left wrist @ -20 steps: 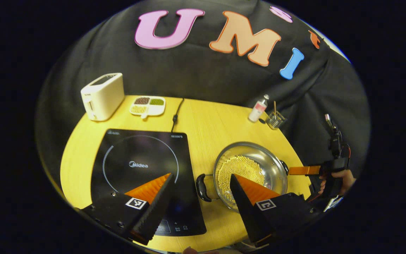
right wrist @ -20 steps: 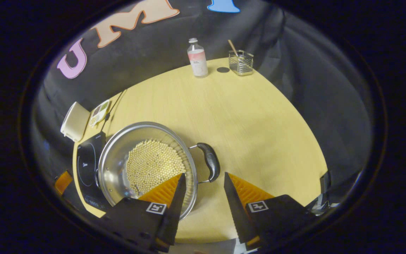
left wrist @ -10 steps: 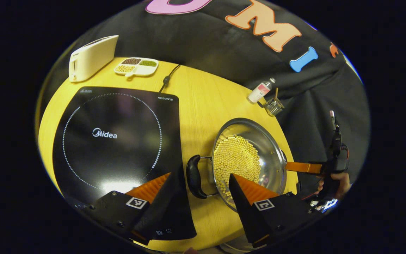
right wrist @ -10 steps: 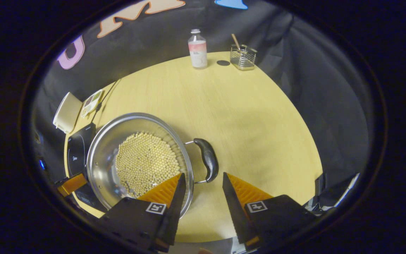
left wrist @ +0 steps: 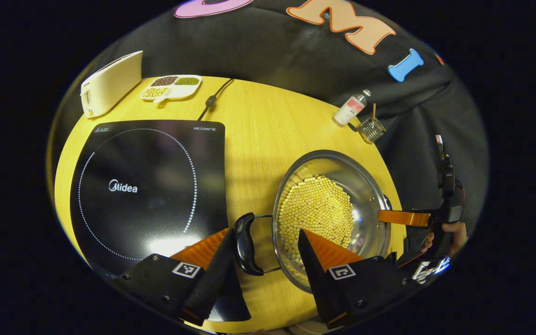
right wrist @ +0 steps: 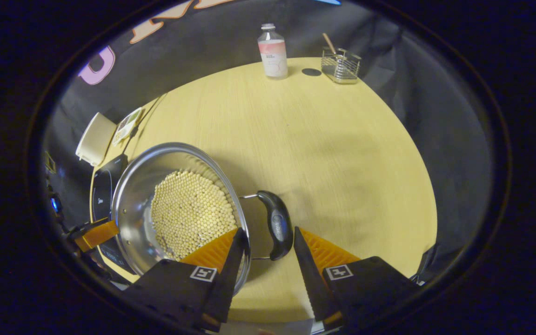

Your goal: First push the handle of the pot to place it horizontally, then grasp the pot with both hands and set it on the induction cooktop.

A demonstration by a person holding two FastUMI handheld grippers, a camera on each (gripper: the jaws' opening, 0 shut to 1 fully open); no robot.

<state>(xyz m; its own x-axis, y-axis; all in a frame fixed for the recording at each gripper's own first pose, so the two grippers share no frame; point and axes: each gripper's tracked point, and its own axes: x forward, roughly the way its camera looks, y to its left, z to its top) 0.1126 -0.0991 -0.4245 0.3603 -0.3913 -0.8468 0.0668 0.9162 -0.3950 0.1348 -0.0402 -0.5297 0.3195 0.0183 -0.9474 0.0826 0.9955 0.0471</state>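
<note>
Steel pot (left wrist: 331, 211) served as the landmark for every position given. The left gripper (left wrist: 264, 253) stood with its fingers spread, straddling the black side handle (left wrist: 244, 244) on the pot's cooktop-facing side; the handle lay between the fingers (left wrist: 212, 267) and close against one of them, but contact could not be confirmed. The right gripper (right wrist: 268, 253) was likewise spread, its fingers (right wrist: 307, 267) bracketing the opposite black handle (right wrist: 276, 224), with one finger overlapping the pot's rim. Neither gripper had clamped.

The pot rested on the yellow table (right wrist: 324, 139), its floor covered by pale round beans (right wrist: 189, 214). The induction cooktop (left wrist: 144, 184) lay just beside the pot, past the left gripper's handle. A white toaster (left wrist: 110, 83) and a divided dish (left wrist: 170, 86) stood beyond the cooktop; a bottle (right wrist: 272, 51) and a wire holder (right wrist: 341, 63) stood well apart from the pot at the table's far edge.

Judged step: both handles appeared to lie level, so the two-handed grasp was in hand. The next move would call for closing both grippers squarely on the handles, then lifting evenly so the beans stay level, and carrying the pot sideways onto the cooktop.
</note>
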